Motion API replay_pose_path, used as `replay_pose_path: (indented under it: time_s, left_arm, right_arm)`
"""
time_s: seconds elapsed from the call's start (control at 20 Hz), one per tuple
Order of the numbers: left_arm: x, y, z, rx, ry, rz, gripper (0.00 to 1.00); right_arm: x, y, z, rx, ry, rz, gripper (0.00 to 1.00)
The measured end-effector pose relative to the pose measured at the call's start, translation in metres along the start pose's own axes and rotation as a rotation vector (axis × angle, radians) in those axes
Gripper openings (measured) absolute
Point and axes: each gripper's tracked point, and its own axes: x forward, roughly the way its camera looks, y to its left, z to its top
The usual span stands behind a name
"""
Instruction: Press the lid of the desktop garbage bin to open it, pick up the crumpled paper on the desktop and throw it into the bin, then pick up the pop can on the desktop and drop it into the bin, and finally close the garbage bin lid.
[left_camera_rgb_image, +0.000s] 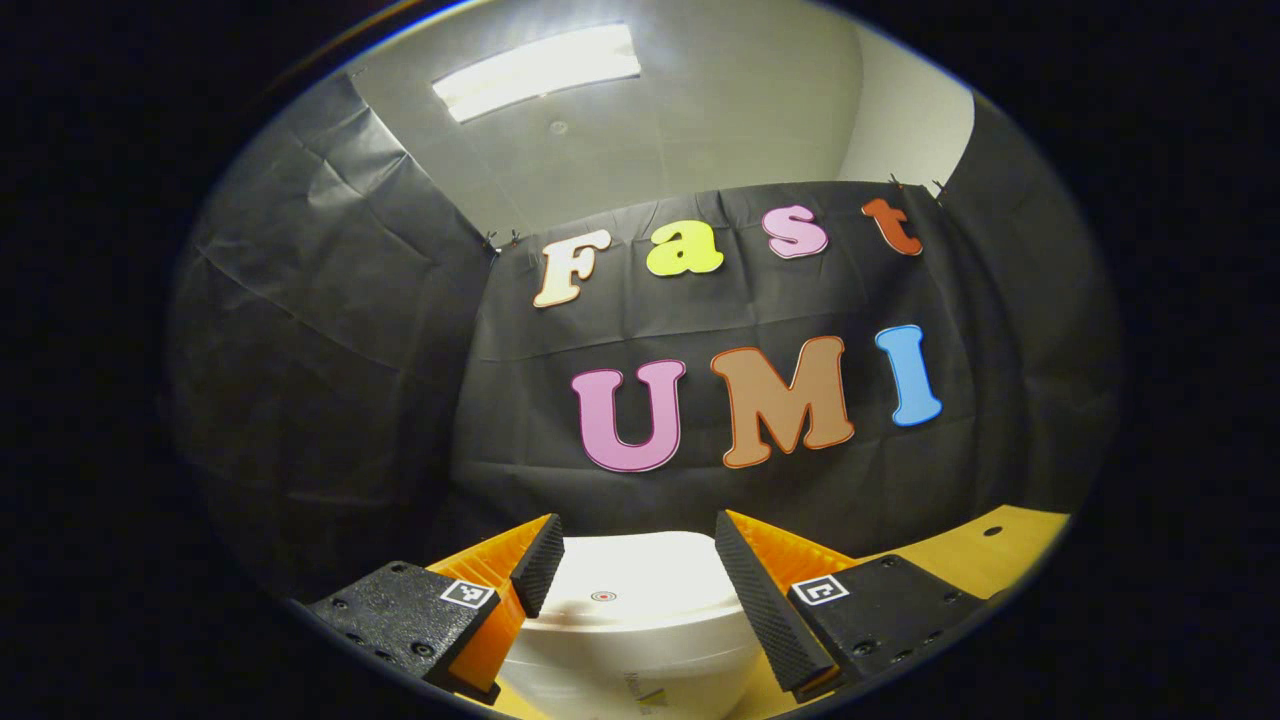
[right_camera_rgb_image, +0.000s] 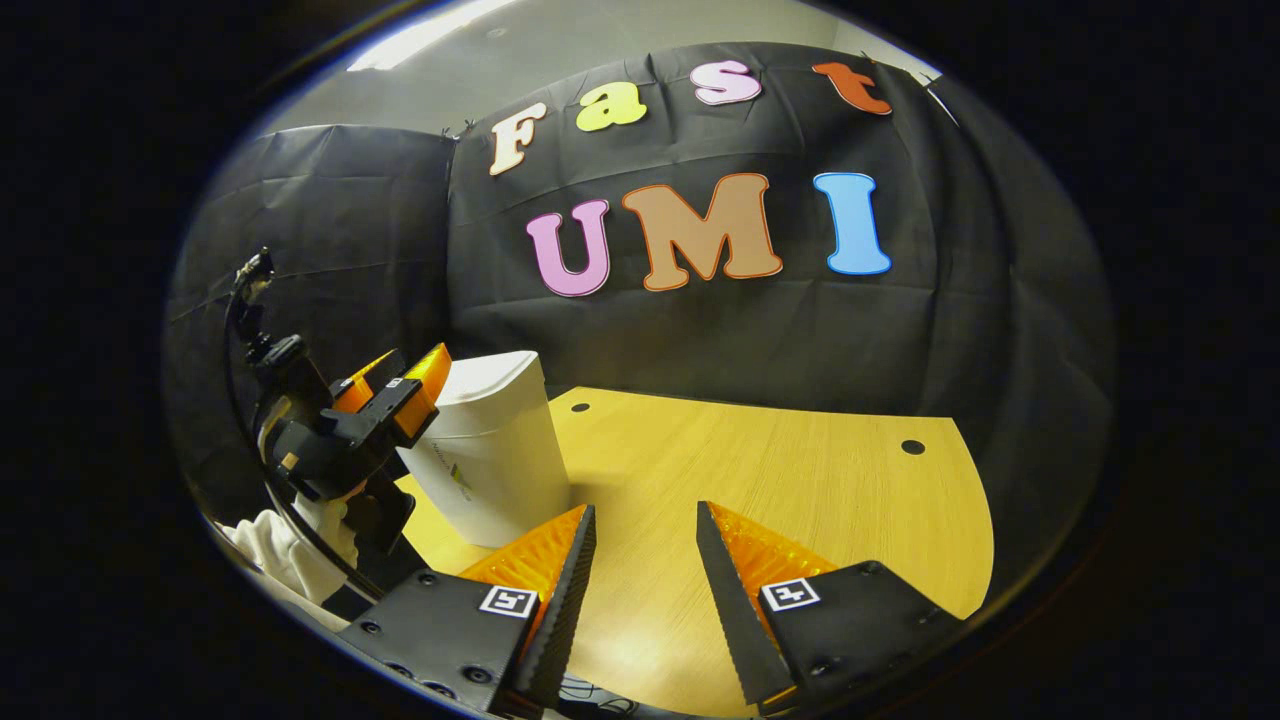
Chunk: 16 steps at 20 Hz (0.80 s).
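The white desktop bin (left_camera_rgb_image: 640, 640) stands just in front of my left gripper (left_camera_rgb_image: 636, 530), which is open with a finger on either side of the top. The bin lid (left_camera_rgb_image: 620, 575) lies flat and carries a small red dot. In the right gripper view the bin (right_camera_rgb_image: 490, 450) stands at the left of the wooden table (right_camera_rgb_image: 800, 480). There the left gripper (right_camera_rgb_image: 405, 372) hovers at the bin's upper near edge, held by a white-gloved hand (right_camera_rgb_image: 280, 550). My right gripper (right_camera_rgb_image: 645, 515) is open over bare wood to the right of the bin, nothing between its fingers.
The table's curved far edge meets the black cloth wall (right_camera_rgb_image: 700, 340). Small dark holes (right_camera_rgb_image: 912, 446) dot the tabletop near that edge. A strip of table (left_camera_rgb_image: 980, 550) shows to the right of the bin in the left gripper view.
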Motion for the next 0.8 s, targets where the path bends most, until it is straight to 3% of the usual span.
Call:
replay_pose_path:
  time_s: [0.55,0.8]
  left_arm:
    - [-0.058,-0.073,0.017,-0.120,0.135,-0.176,0.92]
    - [-0.072,-0.100,0.030,-0.227,0.160,-0.255,0.93]
  right_arm:
    - [-0.022,-0.007,0.023,0.043,-0.117,-0.048,0.66]
    - [-0.034,-0.014,0.039,0.087,-0.223,-0.098,0.66]
